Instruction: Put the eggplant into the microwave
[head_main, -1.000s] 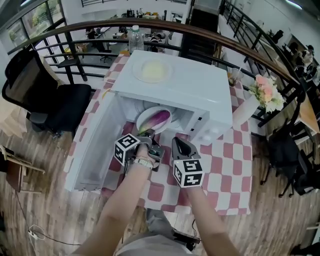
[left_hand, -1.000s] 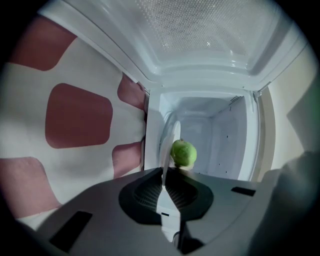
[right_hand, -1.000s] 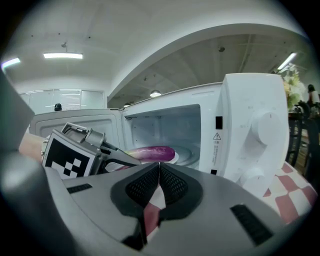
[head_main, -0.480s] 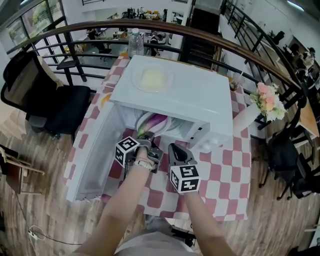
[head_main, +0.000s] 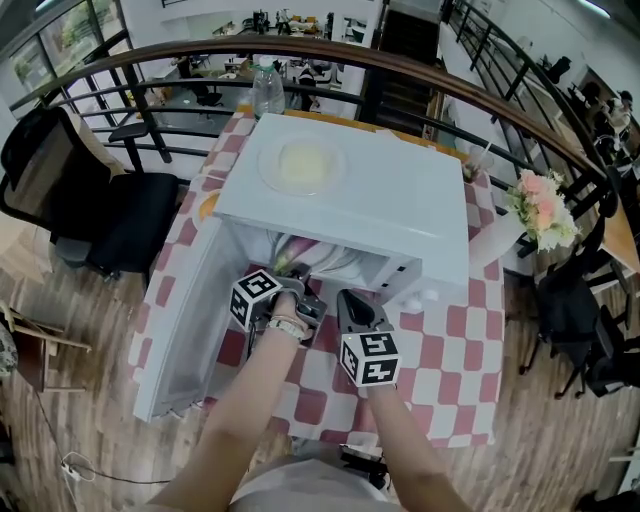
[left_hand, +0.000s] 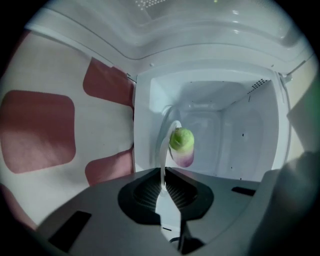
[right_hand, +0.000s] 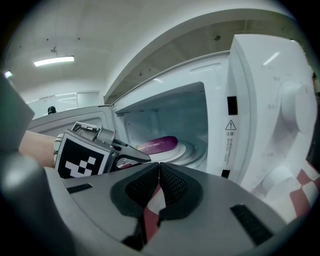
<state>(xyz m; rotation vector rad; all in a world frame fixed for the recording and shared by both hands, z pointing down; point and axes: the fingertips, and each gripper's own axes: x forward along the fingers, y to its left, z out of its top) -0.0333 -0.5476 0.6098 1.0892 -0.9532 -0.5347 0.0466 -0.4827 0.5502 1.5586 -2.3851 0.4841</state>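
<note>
The white microwave (head_main: 350, 190) stands with its door (head_main: 185, 300) swung open to the left. A purple eggplant (right_hand: 157, 144) with a green end (left_hand: 181, 142) lies on a white plate (right_hand: 186, 150) inside the cavity. In the head view only a sliver of the eggplant (head_main: 305, 250) shows under the microwave's top. My left gripper (head_main: 293, 280) is at the cavity mouth, shut on the plate's near rim (left_hand: 162, 165), which runs edge-on between its pads. My right gripper (head_main: 352, 300) hovers just right of it in front of the opening, shut with nothing between its pads (right_hand: 150, 182).
A second plate (head_main: 300, 165) lies on top of the microwave. The table has a red-checked cloth (head_main: 450, 340). A water bottle (head_main: 265, 85) stands behind the microwave, a vase of flowers (head_main: 535, 195) at the right. A black chair (head_main: 100, 210) is at the left.
The plate with the eggplant has gone deeper into the microwave and is now mostly hidden under its top. The left gripper followed it in; the right gripper shifted slightly beside it.
</note>
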